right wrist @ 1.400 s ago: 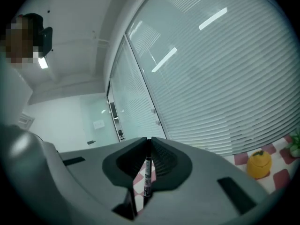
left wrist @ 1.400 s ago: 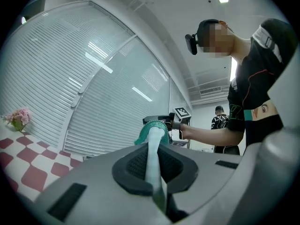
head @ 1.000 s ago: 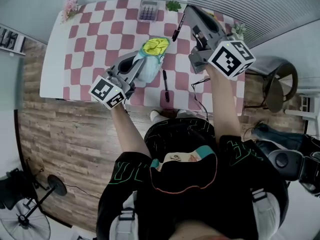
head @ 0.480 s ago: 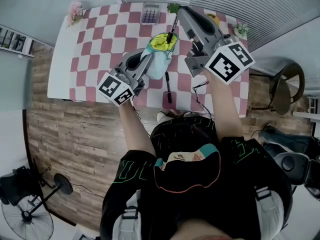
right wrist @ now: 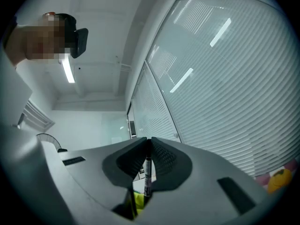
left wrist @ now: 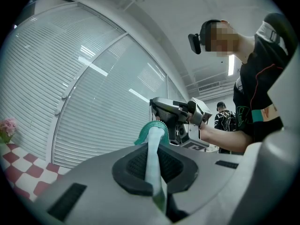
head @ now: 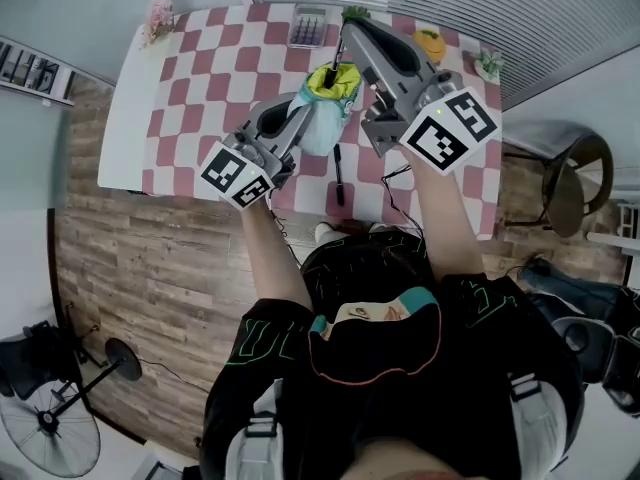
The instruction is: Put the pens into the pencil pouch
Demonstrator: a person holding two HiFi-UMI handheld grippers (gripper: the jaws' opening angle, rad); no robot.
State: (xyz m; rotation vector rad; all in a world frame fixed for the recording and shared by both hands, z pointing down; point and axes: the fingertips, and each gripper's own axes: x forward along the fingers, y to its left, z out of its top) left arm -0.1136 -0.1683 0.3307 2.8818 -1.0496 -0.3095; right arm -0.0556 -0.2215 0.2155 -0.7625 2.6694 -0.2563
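Observation:
The pencil pouch (head: 322, 120), light blue with a yellow-green lining, hangs above the checked table (head: 200, 78) with its mouth up. My left gripper (head: 303, 118) is shut on the pouch's side; in the left gripper view the fabric and teal zip edge (left wrist: 152, 130) run between its pads (left wrist: 136, 165). My right gripper (head: 345, 31) is shut on a black pen (head: 339, 60) that hangs tip-down into the pouch's mouth. In the right gripper view the pen (right wrist: 147, 172) stands pinched above the yellow lining (right wrist: 137, 203). A second black pen (head: 338, 173) lies on the table near the front edge.
A clear box (head: 308, 28) stands at the table's far edge beside a small green plant (head: 352, 13). An orange object (head: 430, 43) and another plant (head: 488, 63) are at the far right, pink flowers (head: 160, 13) at the far left. A chair (head: 560, 178) stands to the right.
Both grippers have risen and drawn together. The held pen has moved left from beside the pouch to over its mouth, and its tip now dips inside. The lying pen has not moved.

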